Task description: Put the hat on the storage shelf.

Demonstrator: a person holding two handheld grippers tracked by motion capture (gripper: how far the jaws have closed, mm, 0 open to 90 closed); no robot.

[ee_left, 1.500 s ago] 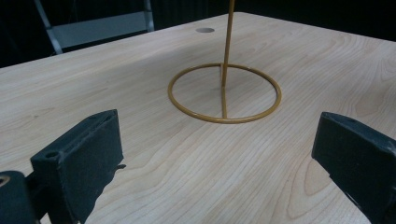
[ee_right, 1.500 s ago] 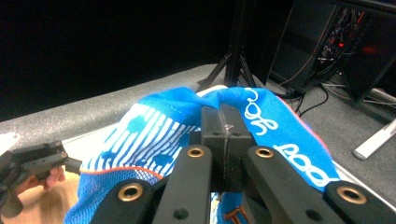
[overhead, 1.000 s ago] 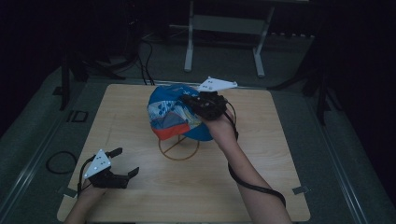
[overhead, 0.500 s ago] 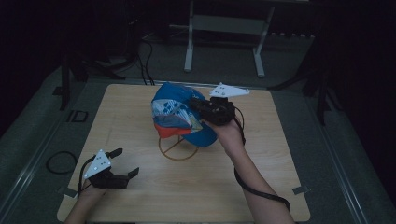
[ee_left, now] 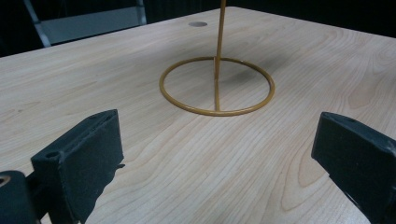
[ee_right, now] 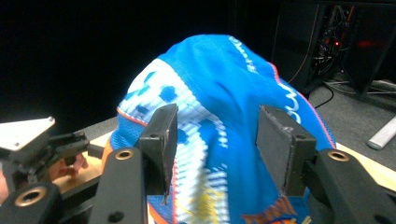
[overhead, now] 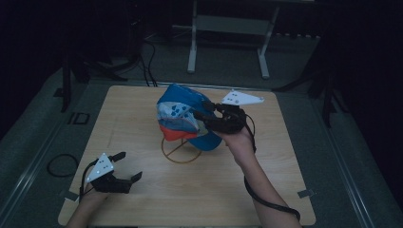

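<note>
Dark surroundings close in on a pale wooden table [overhead: 266,190], with a metal frame and loose cables barely legible on the floor behind it. Near the table's middle stands a thin brass-coloured wire stand [overhead: 182,153]: a ring base flat on the wood with an upright rod whose top is cut off in the left gripper view and hidden under fabric in the high view. A blue cap [overhead: 183,116] with white, red and yellow patches sits over that rod, raised off the table; its printed pattern is too blurred to read.

The right gripper [overhead: 205,114] reaches in from the cap's right side. In the right gripper view its jaws stand apart with the cap's blue cloth [ee_right: 219,93] showing between them; whether either pad touches the fabric cannot be told.

The left gripper [overhead: 127,166] rests low at the table's near left corner, well apart from the stand, jaws spread wide on nothing.
</note>
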